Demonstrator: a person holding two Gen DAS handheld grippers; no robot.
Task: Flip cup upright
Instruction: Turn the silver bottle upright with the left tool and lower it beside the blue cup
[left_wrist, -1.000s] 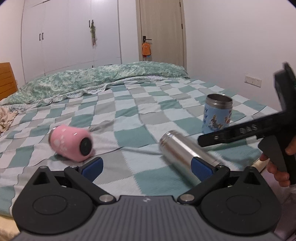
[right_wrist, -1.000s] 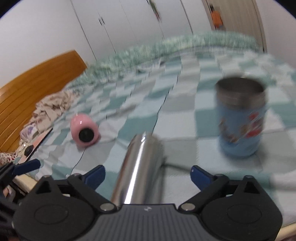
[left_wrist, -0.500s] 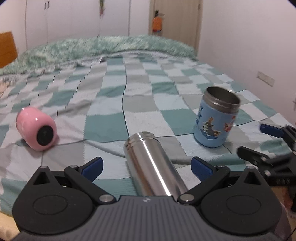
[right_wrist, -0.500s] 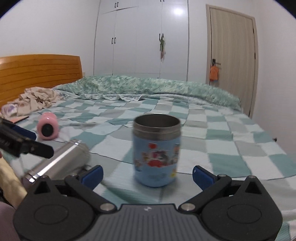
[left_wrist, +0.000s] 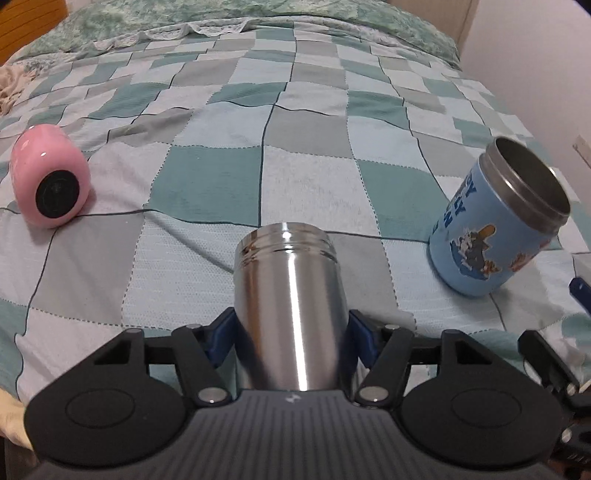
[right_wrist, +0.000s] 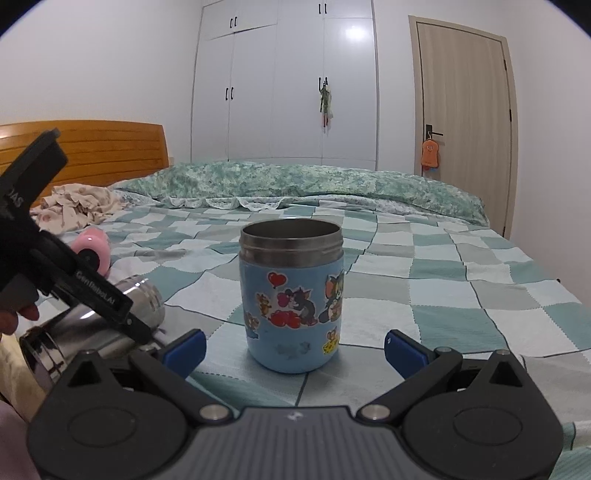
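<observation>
Steel cup (left_wrist: 290, 314) lies on its side on the bed (left_wrist: 207, 184), between the 2 blue pads of the left claw (left_wrist: 290, 334). The pads press its body near the base, so it can be tipped up by turning the wrist. It is plain, shiny, with a threaded mouth pointing away. Right claw (right_wrist: 293, 349) is wide, with the upright blue cup (right_wrist: 291, 299) just ahead.

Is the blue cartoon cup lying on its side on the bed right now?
No, the blue cartoon cup stands upright on the checkered blanket with its open mouth facing up.
</observation>
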